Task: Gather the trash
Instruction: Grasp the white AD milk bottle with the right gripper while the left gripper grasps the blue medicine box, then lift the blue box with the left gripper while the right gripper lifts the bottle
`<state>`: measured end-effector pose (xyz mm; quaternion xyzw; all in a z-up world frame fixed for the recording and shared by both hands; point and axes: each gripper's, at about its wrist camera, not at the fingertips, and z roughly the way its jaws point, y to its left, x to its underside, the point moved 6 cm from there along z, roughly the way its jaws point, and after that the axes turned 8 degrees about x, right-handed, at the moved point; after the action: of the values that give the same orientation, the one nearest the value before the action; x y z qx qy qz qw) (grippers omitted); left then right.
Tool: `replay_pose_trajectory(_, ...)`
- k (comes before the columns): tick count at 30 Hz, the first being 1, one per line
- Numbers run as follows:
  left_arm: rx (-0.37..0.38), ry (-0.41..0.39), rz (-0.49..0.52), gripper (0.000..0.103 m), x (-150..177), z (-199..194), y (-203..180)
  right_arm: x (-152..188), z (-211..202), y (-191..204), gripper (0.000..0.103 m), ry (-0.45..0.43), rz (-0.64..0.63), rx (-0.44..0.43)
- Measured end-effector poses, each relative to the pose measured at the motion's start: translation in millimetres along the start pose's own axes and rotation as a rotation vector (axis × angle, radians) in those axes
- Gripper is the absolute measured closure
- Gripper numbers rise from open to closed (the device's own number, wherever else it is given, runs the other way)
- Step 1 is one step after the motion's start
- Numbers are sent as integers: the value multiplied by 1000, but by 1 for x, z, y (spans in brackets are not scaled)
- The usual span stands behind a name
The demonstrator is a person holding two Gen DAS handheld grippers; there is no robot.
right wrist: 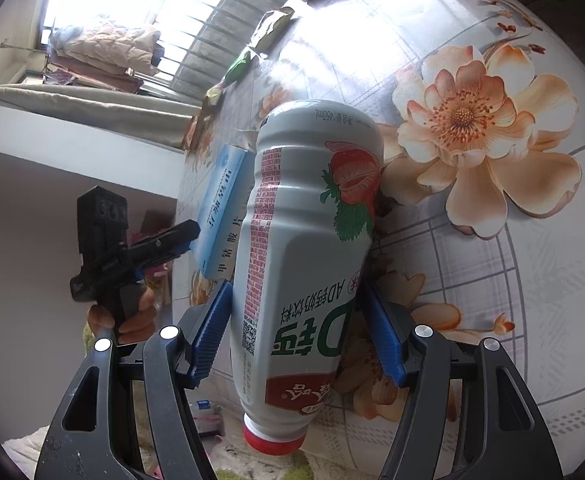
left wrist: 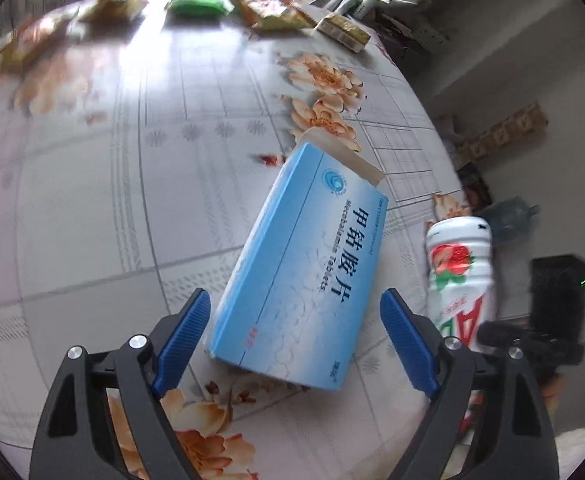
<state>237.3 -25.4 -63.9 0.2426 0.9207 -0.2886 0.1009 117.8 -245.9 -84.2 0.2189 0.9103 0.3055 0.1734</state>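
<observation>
A blue medicine box with an open flap lies on the flowered tablecloth. My left gripper is open, its blue fingers on either side of the box's near end, apart from it. A white strawberry drink bottle with a red cap lies between the blue fingers of my right gripper, which is shut on its body. The bottle also shows in the left wrist view, at the table's right edge. The box shows in the right wrist view, with the left gripper beside it.
Several snack wrappers and a green packet lie along the far table edge. A small box sits at the far right corner. The table edge drops off on the right, toward clutter on the floor.
</observation>
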Motion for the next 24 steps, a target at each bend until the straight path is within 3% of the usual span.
replay_pose_trajectory(8, -242, 4, 195, 16, -9, 27, -19, 1, -3, -1, 42, -5, -4, 12)
replay_pose_trajectory(11, -236, -19, 168, 28, -8, 26, -19, 0, -3, -2, 42, 4, -17, 3)
replay_pose_trajectory(17, -253, -52, 115, 28, 11, 18, -20, 3, -7, -6, 42, 24, -33, 0)
replay_pose_trajectory(24, -210, -79, -33, 28, 84, -6, -33, 34, -23, -3, 42, 57, -152, 79)
